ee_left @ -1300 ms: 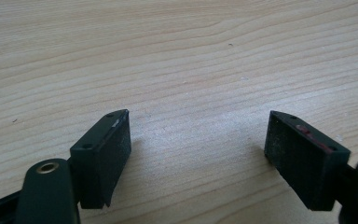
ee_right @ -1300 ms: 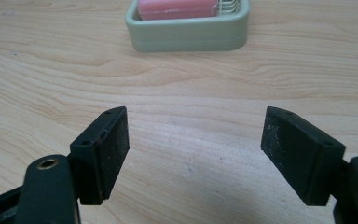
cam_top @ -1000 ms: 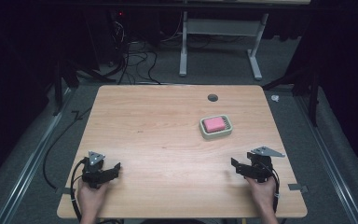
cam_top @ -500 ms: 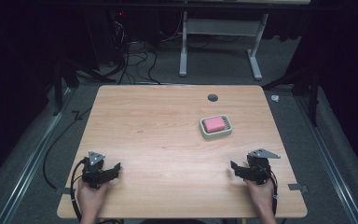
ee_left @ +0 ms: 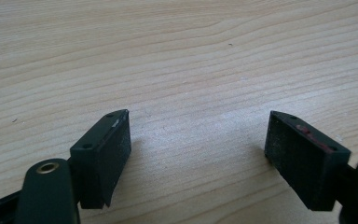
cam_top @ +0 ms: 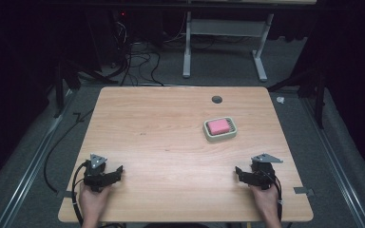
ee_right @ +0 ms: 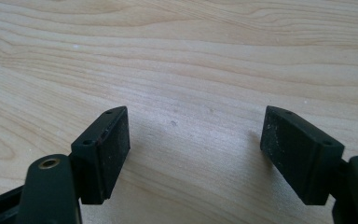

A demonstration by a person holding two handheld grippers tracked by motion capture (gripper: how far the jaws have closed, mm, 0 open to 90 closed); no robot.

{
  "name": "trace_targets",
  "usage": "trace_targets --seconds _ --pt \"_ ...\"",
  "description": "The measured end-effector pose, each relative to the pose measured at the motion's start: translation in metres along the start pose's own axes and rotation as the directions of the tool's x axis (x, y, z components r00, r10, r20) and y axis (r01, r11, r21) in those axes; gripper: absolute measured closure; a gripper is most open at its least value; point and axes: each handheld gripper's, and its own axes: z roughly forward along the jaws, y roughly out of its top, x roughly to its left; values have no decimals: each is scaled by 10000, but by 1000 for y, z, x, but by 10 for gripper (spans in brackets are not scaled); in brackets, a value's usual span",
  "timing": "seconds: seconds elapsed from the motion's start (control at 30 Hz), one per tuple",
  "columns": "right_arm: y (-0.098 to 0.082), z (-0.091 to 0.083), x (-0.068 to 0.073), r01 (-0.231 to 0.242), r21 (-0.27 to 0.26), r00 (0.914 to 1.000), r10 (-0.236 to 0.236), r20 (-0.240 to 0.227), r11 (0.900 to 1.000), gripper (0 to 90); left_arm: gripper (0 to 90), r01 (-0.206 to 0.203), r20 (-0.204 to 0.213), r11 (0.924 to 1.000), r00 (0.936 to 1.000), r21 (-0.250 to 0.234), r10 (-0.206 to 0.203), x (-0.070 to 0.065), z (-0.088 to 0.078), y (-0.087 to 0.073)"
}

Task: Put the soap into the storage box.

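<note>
A pink bar of soap (cam_top: pixel 217 126) lies in a pale green soap dish (cam_top: pixel 231 133) on the right half of the wooden table (cam_top: pixel 171 142). My left gripper (cam_top: pixel 119 172) rests near the front left corner, held by a hand, and stands open. In the left gripper view its jaws are wide apart over bare wood, left gripper (ee_left: pixel 198 144) holding nothing. My right gripper (cam_top: pixel 238 172) sits near the front right corner, also open. The right gripper view has the right gripper (ee_right: pixel 195 140) with only wood grain between its jaws.
A dark round cable hole (cam_top: pixel 216 99) is in the table near its far edge. Beyond the table are a white desk frame (cam_top: pixel 223 33) and tangled cables (cam_top: pixel 133 61) on the grey floor. Metal rails run along both sides of the table.
The right gripper has shifted slightly, settling lower toward the front edge. The left gripper has not moved.
</note>
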Motion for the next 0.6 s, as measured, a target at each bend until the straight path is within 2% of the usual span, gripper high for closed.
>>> trace_targets --seconds 0.1,0.2,0.6 --pt "-2 -1 0 -10 -64 9999 11 101 10000 246 230 -7 5 10000 10000 4 7 0 0 0" --pt "-6 -2 0 188 -175 9992 -181 367 9997 242 230 -12 7 10000 10000 8 12 0 0 0" --pt "-6 -2 0 286 -118 9993 -283 233 9995 209 231 -2 9 10000 10000 6 2 0 0 0"
